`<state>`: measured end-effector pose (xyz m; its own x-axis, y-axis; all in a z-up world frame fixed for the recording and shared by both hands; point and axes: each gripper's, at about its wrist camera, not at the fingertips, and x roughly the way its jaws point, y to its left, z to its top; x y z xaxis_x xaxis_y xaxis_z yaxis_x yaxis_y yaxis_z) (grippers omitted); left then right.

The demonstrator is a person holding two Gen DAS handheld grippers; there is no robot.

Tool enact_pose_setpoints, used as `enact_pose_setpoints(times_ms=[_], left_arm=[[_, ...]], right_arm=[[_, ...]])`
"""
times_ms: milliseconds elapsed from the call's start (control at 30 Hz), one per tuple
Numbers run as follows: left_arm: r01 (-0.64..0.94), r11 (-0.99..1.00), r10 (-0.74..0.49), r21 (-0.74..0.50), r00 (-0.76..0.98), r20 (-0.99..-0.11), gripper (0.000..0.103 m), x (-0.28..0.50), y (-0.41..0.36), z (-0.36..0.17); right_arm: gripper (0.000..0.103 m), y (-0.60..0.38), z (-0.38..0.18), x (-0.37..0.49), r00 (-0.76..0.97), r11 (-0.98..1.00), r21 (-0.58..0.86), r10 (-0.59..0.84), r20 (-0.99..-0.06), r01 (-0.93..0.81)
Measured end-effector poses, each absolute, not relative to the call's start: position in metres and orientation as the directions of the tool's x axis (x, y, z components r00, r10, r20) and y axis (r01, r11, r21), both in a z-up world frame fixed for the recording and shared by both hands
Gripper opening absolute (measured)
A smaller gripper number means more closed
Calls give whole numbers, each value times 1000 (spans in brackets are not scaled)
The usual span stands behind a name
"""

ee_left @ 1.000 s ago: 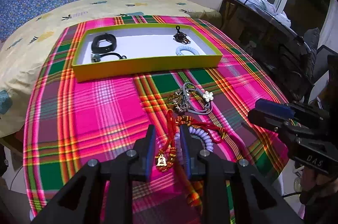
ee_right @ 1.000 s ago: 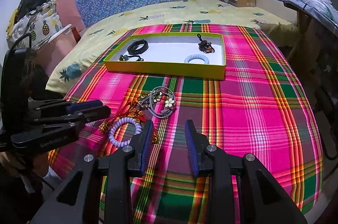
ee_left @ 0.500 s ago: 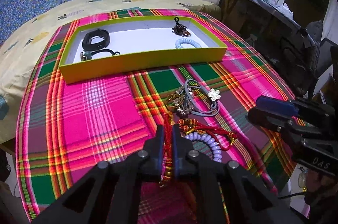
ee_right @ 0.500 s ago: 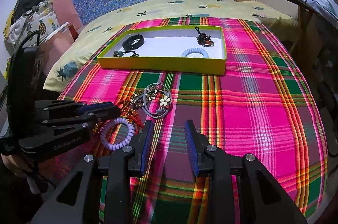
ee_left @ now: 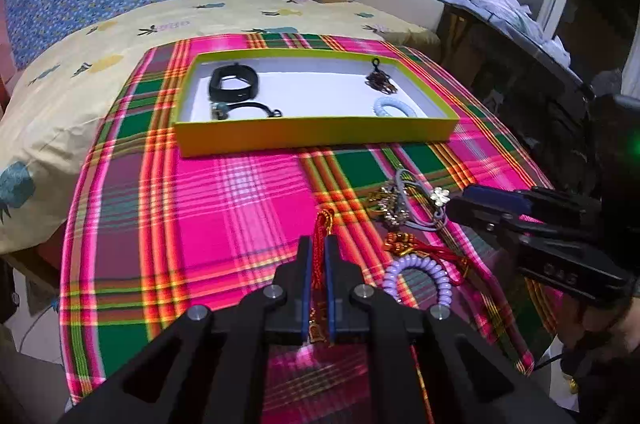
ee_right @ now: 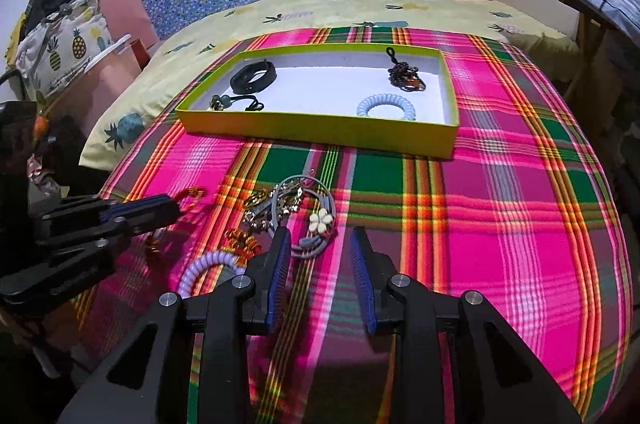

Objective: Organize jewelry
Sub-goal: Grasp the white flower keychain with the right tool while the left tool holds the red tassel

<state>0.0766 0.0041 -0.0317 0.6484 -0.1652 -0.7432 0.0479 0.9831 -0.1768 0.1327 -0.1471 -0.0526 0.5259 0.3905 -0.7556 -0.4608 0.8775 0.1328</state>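
Left tongs (ee_left: 318,256) clamped on red cord charm (ee_left: 323,224) above plaid cloth (ee_left: 224,208), right tongs (ee_right: 320,256) apart, empty, just beside jewelry pile (ee_right: 288,208), yellow tray (ee_left: 316,134) well beyond both.

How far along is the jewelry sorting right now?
Done: four pieces lie in the yellow box. In hand: the left gripper is shut on the red cord charm. Left on the cloth: the purple coil bracelet and the tangle with the flower hair tie. The right gripper is open, empty.
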Motion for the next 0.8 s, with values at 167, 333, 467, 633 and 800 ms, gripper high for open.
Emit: enact_pose_setpoints(times_ms=[167,333,467,633,800], left_arm=[[33,983,-157,-181,658,-736,6,75,12,-29],[26,983,-153,-182,659,-736,6,76,17,-31],[26,983,-154,-182,659,-736,6,76,17,-31],[32,984,-154,-178,663,-732,6,74,16,-28],[36,984,-151,-172,672,-725,6,69,12,-21]], right_arm=[[31,-139,-61,146,514,880,118,373,-772,-461],[16,-132,-67,148,505,876,93,356,-786,-474],[16,-133,-64,145,519,876,85,356,-777,-474],[16,-143,-54,139,544,884,80,352,-761,-460],[16,-157,-46,133,572,897,75,339,-747,-435]])
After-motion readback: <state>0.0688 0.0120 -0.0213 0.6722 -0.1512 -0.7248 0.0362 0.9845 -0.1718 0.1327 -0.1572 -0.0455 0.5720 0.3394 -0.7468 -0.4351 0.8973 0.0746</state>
